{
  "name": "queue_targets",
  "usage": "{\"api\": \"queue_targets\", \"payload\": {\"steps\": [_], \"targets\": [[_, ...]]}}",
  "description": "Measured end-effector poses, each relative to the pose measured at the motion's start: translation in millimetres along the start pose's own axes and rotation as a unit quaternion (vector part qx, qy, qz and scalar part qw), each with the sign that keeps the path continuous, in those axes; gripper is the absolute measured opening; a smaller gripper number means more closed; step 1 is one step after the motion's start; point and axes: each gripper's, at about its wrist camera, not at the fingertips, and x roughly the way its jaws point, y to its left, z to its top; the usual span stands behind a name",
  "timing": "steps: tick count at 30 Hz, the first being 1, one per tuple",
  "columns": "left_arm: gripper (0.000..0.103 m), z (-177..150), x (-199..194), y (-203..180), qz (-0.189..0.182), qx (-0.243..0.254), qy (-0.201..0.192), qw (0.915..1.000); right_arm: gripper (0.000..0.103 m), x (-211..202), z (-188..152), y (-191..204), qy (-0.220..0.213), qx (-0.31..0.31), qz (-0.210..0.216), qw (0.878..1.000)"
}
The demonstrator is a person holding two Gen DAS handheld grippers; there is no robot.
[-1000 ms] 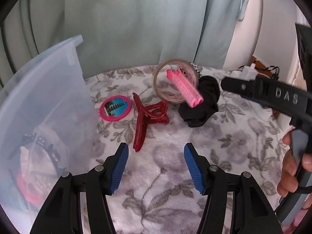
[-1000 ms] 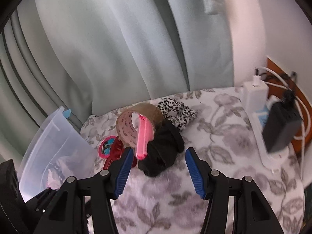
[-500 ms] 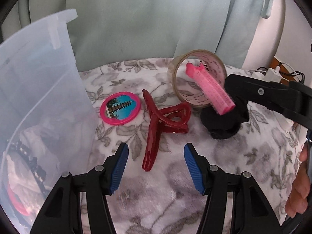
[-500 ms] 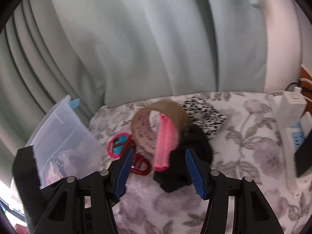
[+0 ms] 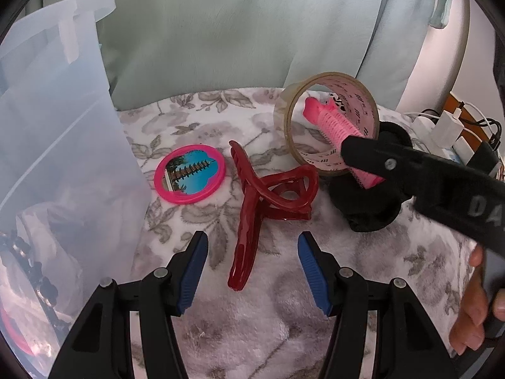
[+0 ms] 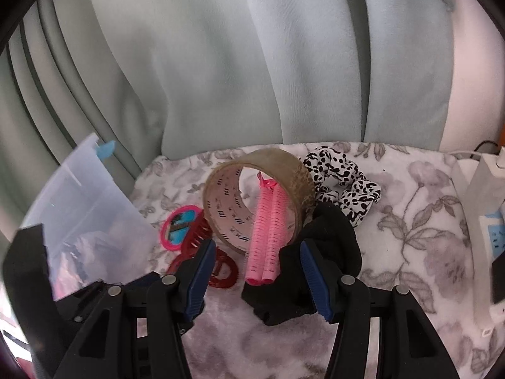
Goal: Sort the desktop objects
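Readable writing is scarce: my right tool's black arm carries pale letters "DA", cut off at the edge of the left wrist view. The inner face of the tape roll [image 5: 328, 126] has rows of small dark print, too small to read. The round pink mirror [image 5: 190, 174] shows a pagoda picture, no text I can make out.

Left gripper [image 5: 252, 268]: jaws partly apart, nothing between the blue pads, hovering over the floral cloth [image 5: 252, 331] with the tail of the dark red claw clip [image 5: 252, 221] lying between the fingertips, no contact that I can see.

Right gripper [image 6: 257, 276]: jaws partly apart too, gripping nothing. The near end of the pink hair roller [image 6: 268, 240] sits between its pads; the roller leans through the upright tape roll. The right pad is against or just in front of the black scrunchie [image 6: 328, 237]; I cannot tell which.

Spotted scrunchie [image 6: 341, 180] lies behind the roll. Translucent bin [image 5: 56, 158] stands at left, already holding items.
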Motion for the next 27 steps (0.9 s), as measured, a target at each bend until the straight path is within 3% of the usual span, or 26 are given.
{"api": "queue_targets", "payload": {"steps": [4,7,9,12,14,17,19,27], "targets": [[0.06,-0.4,1.2,1.0,0.001,-0.005,-0.001,1.0,0.056,4.4,-0.7,-4.5,0.001,-0.012,-0.007,1.0],[0.059,0.1,1.8,4.3,0.003,-0.013,-0.006,0.9999,0.042,5.0,1.0,-12.1,0.001,-0.006,-0.01,1.0],[0.055,0.2,2.5,6.4,0.002,-0.017,-0.006,0.9998,0.041,4.5,1.7,-19.4,0.003,0.006,-0.005,1.0],[0.045,0.4,3.1,7.2,0.001,-0.017,-0.006,0.9998,0.036,0.1,0.2,-17.9,-0.001,0.002,-0.002,1.0],[0.031,0.2,2.5,6.3,-0.001,-0.018,-0.006,0.9998,0.034,-5.6,-0.9,-15.7,-0.006,0.003,0.006,1.0],[0.017,-0.5,2.1,5.0,-0.007,-0.018,-0.006,0.9998,0.033,-12.8,-2.7,-19.0,-0.005,0.018,0.022,1.0],[0.013,-1.0,0.9,4.8,-0.011,-0.019,-0.006,0.9997,0.033,-18.5,-4.3,-20.9,-0.005,0.025,0.026,0.999],[0.012,-6.5,-9.1,2.8,-0.025,-0.021,-0.007,0.9994,0.033,-51.7,-23.8,-24.3,-0.003,0.043,0.044,0.998]]}}
